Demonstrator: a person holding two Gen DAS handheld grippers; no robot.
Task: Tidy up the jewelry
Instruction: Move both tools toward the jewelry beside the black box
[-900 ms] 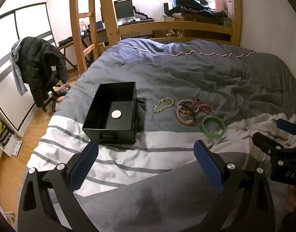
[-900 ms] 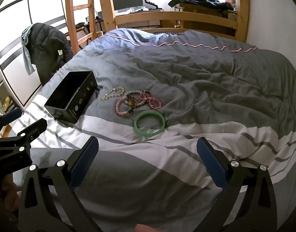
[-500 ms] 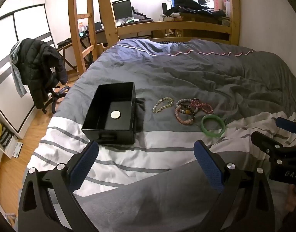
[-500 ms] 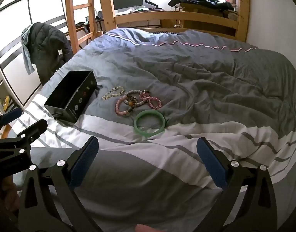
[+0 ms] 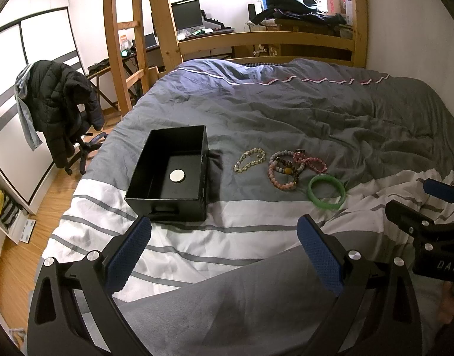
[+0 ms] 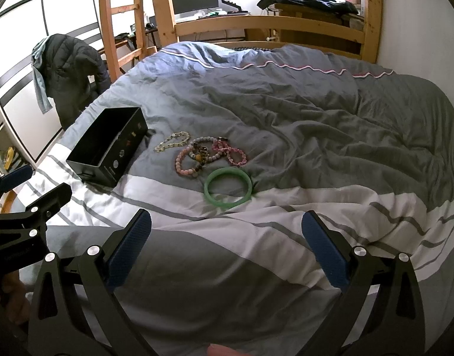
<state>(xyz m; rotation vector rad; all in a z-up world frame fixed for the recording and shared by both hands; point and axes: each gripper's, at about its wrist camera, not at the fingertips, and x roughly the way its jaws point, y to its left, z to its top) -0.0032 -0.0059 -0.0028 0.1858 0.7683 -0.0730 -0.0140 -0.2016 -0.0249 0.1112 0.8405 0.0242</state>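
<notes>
One black box [image 5: 170,175] on duvet [image 5: 286,118], open-topped, single pale disc [image 5: 177,175] inside. One green bangle [image 5: 326,191]. One pale yellowish bead bracelet [image 5: 249,160]. Tangle of pink/grey bead bracelets [image 5: 292,167], exact count unclear. Left gripper [image 5: 224,252] and right gripper [image 6: 227,246]: jaws spread wide, holding nothing, short of jewelry.

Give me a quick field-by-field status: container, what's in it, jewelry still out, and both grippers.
container: black box, open top, on the striped duvet
box contents: one round white disc; no jewelry seen inside
jewelry out: pale beaded bracelet nearest the box; overlapping cluster of beaded bracelets; green bangle nearest the right gripper
left gripper: open, empty, fingers above duvet, short of the box
right gripper: open, empty, short of the bangle
</notes>
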